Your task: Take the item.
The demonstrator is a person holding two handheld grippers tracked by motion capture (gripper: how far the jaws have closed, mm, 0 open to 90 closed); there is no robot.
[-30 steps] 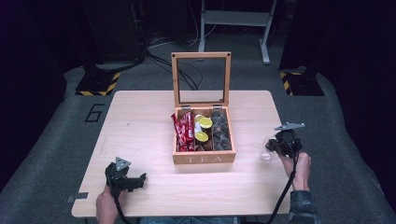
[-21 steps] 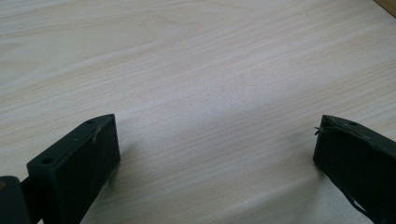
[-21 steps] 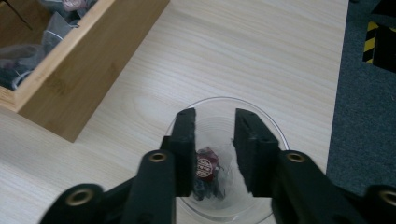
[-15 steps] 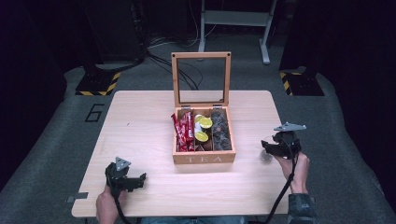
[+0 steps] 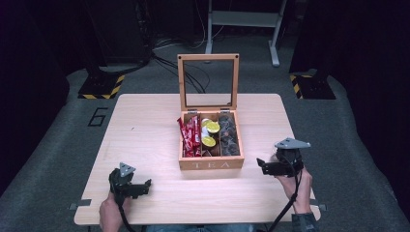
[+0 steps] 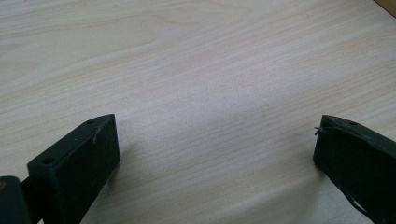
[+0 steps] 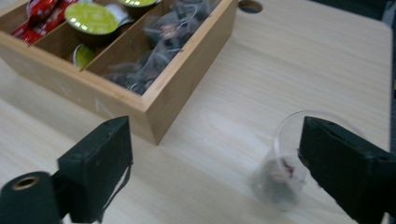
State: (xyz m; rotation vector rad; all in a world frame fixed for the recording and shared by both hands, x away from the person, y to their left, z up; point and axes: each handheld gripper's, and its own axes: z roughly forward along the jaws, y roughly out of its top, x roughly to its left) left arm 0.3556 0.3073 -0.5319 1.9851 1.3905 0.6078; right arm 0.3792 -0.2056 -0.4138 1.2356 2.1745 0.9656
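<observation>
Dark floor and black gear ring my table (image 5: 145, 125), a pale wood top with a grey rack leg at twelve o'clock beyond it. At the centre I see the tea box (image 5: 211, 163), its glass lid (image 5: 208, 80) standing upright at the far edge. Inside run three lanes: red sachets (image 5: 190, 135) at nine o'clock, green-topped pods (image 5: 211, 129) in the middle, dark clear-wrapped bags (image 5: 228, 135) at three o'clock.

My right gripper (image 5: 262, 165) hangs at four o'clock from the box, near its front corner, jaws pointing toward it and spread wide — released, nothing between them. In the right gripper view the gripper (image 7: 215, 158) looks along the box's near wall (image 7: 116, 100), and a clear cup (image 7: 286, 163) stands on the wood just beside the right-hand jaw, apart from the box. The cup sits upright with a dark bag in its bottom; whether the jaw touches its rim I cannot tell.

My left gripper (image 5: 145, 186) rests low at seven o'clock, well apart from the box. In the left gripper view the gripper (image 6: 215, 140) shows its jaws wide apart over bare wood grain — released as well.
</observation>
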